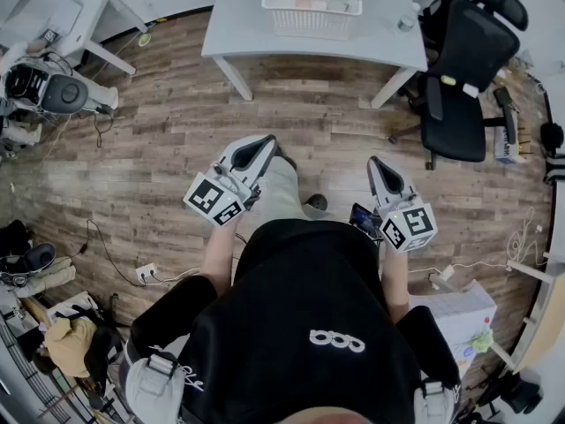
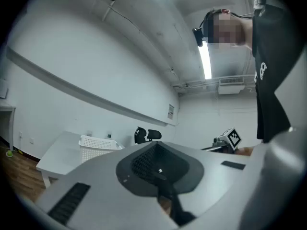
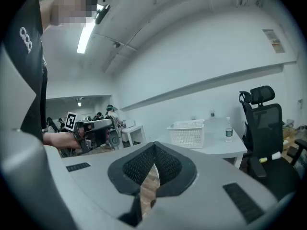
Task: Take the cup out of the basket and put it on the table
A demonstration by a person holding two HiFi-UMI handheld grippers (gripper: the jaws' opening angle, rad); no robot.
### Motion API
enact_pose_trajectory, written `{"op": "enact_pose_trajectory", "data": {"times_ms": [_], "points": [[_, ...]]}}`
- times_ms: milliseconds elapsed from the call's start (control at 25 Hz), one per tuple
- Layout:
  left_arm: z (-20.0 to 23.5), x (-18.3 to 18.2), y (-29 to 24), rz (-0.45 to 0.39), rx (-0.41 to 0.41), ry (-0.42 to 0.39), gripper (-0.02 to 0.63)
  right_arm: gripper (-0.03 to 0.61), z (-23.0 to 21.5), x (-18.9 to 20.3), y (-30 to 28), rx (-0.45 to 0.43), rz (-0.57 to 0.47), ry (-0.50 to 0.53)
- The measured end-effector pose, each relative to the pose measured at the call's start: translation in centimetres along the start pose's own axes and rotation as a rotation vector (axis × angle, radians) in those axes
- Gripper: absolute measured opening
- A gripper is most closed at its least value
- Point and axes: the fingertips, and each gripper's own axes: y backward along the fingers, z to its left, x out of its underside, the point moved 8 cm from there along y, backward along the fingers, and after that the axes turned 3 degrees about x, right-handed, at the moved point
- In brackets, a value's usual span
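Head view – position: The left gripper and right gripper are held at waist height over the wooden floor, well apart from the table.
Head view – basket: A white basket is seen on the table's far part, with a small bottle near it and an office chair just beside the table.
Head view – cup: The cup cannot be told apart. Only pale shapes are made out inside the basket, where it is judged to lie.
Left gripper view – jaws: The pads are pressed together and nothing is held between them. The basket is seen far ahead, to the left.
Right gripper view – jaws: The tips are closed against each other with nothing pinched. Only a sliver of floor is seen lower down.
Right gripper view – scene: Basket, bottle and chair are seen ahead, to the right.
Progress: The task is judged barely begun, and the approach is not yet made.
Risk – closed jaws: If they are not spread before the reach, the cup could be pushed over instead of gripped.
Risk – basket: Being light, it could be dragged or lifted with the cup if a jaw catches its mesh wall.
Risk – bottle: It could be knocked by the right gripper during a wide approach.
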Motion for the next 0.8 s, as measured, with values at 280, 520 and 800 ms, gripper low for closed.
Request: {"op": "enact_pose_trajectory", "data": {"times_ms": [280,520,800], "points": [[0.4,0.3,-1.6,0.043,-0.057,-0.022,0.008,0.021,-2.4,0.6,1.0,0.053,0.004,-0.005],[0.2,-0.6,-3.5,0.043,-0.031,-0.044,0.008,0.021,-3.1,0.3,0.7,0.047,-0.002,0.000],[0.9,-0.5,-5.1,0.069,-0.024,-0.060,0.008,0.022,-3.8,0.5,-0.1,0.062,-0.008,-0.027]]}}
